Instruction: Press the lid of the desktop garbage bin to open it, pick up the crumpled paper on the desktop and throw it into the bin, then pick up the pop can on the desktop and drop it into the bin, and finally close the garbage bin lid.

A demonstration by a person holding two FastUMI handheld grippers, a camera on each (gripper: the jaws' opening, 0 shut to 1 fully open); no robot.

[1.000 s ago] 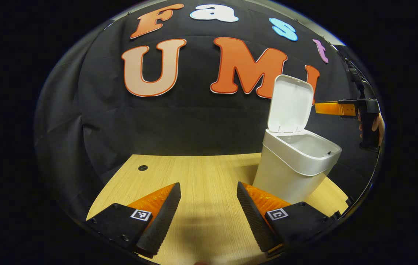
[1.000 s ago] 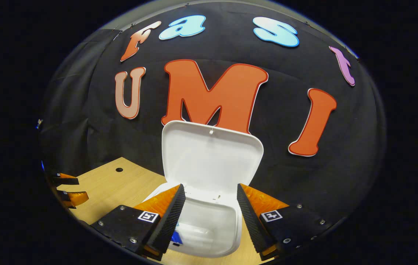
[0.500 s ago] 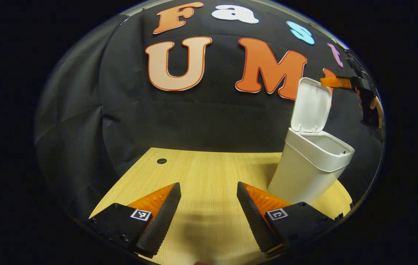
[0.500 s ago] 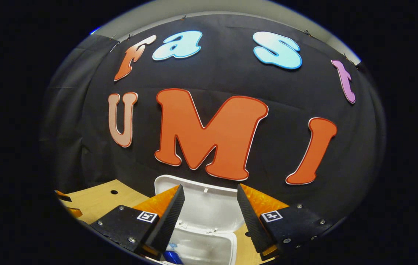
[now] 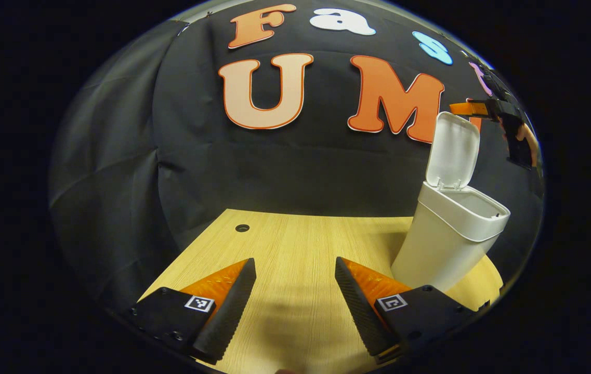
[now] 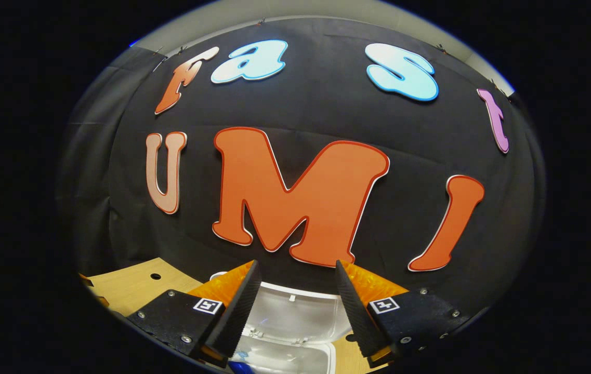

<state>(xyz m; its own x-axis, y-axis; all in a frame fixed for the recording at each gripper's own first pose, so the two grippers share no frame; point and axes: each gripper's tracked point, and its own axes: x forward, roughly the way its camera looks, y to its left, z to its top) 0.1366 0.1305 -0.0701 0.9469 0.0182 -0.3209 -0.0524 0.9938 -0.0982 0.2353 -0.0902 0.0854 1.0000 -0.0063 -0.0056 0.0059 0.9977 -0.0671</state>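
Right now the white garbage bin stands on the wooden desktop with its lid swung up on its hinge, near upright. In the right gripper view, something blue peeks from the bin's mouth; what it is cannot be told. The right gripper hangs above the lid's top edge, fingers spread and empty. The left gripper hovers over bare desktop beside the bin, fingers likewise apart, grasping nothing. A small round hole sits at the desktop's far edge.
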